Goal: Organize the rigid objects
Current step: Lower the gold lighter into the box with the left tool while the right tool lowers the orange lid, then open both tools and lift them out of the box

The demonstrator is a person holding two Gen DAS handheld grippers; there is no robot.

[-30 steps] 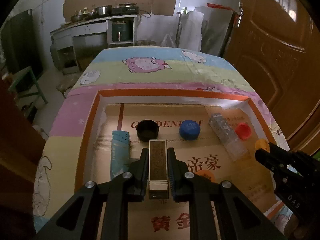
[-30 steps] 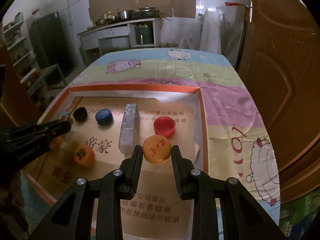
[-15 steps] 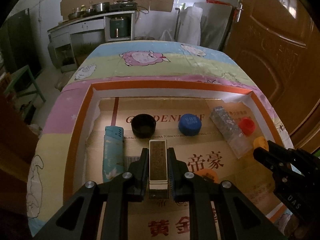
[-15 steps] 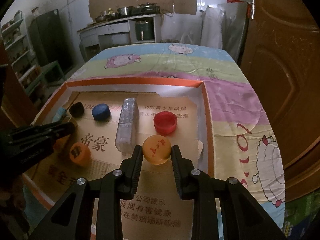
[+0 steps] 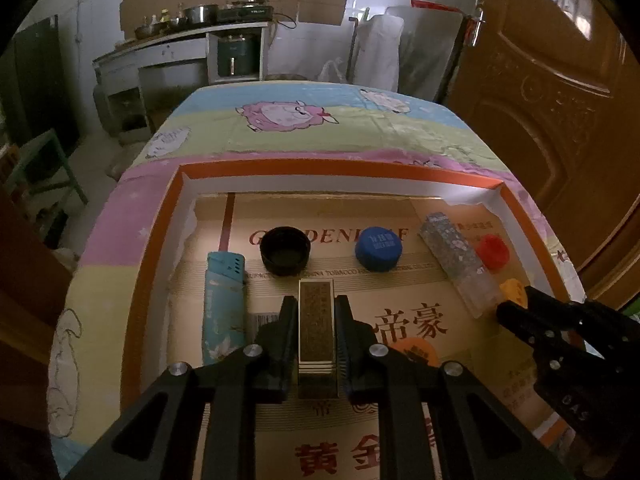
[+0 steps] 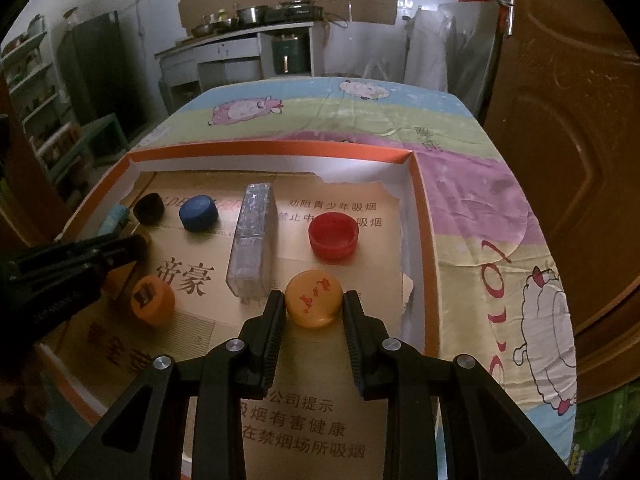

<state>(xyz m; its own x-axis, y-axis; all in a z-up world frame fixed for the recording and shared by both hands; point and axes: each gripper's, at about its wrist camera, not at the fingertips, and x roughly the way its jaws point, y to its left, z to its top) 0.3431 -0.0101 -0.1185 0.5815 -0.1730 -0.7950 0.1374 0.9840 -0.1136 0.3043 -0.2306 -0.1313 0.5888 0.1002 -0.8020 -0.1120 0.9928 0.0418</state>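
My left gripper (image 5: 316,306) is shut on a dark brown and gold rectangular block (image 5: 316,336), held lengthwise just above the box floor. My right gripper (image 6: 314,300) is shut on a yellow-orange cap (image 6: 314,298) with red marks, near the box's right wall. On the floor of the orange-rimmed box (image 5: 152,248) lie a teal lighter (image 5: 223,304), a black cap (image 5: 285,250), a blue cap (image 5: 379,248), a clear glittery block (image 6: 254,236), a red cap (image 6: 333,236) and an orange cap (image 6: 152,299).
The box sits on a table under a pastel sheep-print cloth (image 5: 288,120). A brown wooden door (image 5: 560,100) stands close on the right. A counter with pots (image 6: 256,20) is at the far wall. A green stool (image 5: 44,168) stands left of the table.
Both grippers keep their holds. The views have shifted only slightly, and the objects in the box lie where they were.
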